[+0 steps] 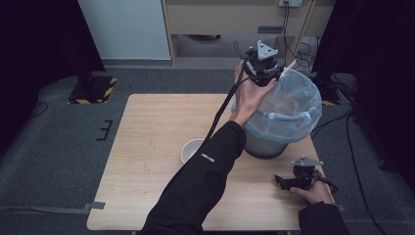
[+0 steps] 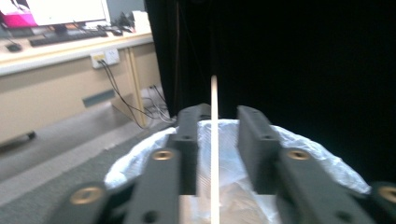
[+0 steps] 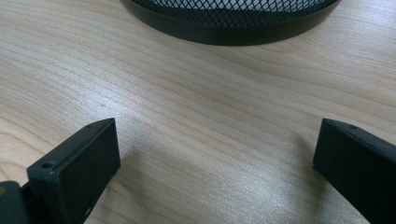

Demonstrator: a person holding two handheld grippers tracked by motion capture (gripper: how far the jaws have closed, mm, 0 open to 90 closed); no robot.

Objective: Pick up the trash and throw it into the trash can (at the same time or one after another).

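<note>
A grey carpeted floor [image 1: 58, 147] surrounds a pale wooden table [image 1: 151, 127], with dark curtains at both sides and a light wooden desk [image 1: 230, 17] along the far wall; in the left gripper view that desk carries a keyboard [image 2: 65, 36] and a wall socket [image 2: 105, 57] with cables hanging from it.

On the table's right half stands a black mesh bin [image 1: 264, 144] lined with a pale blue plastic bag [image 1: 288, 105] folded over its rim. What lies inside the bin cannot be made out beyond crumpled liner. A small white bowl [image 1: 192, 149] sits near the table's middle, partly hidden by the person's left sleeve [image 1: 205, 171]; its contents cannot be seen.

The left gripper [image 1: 266, 73] is raised over the far-left rim of the bin. Its jaws stand part-way apart, and a thin pale stick [image 2: 214, 144] runs between them, lengthwise along the jaws, its far tip reaching past them towards the dark curtain. The stick lies close beside one jaw; whether it is actually pinched cannot be told.

The right gripper [image 1: 286, 182] rests low over the table near its front right corner, just short of the bin's base [image 3: 233, 32], jaws spread wide with bare wood between them.
</note>
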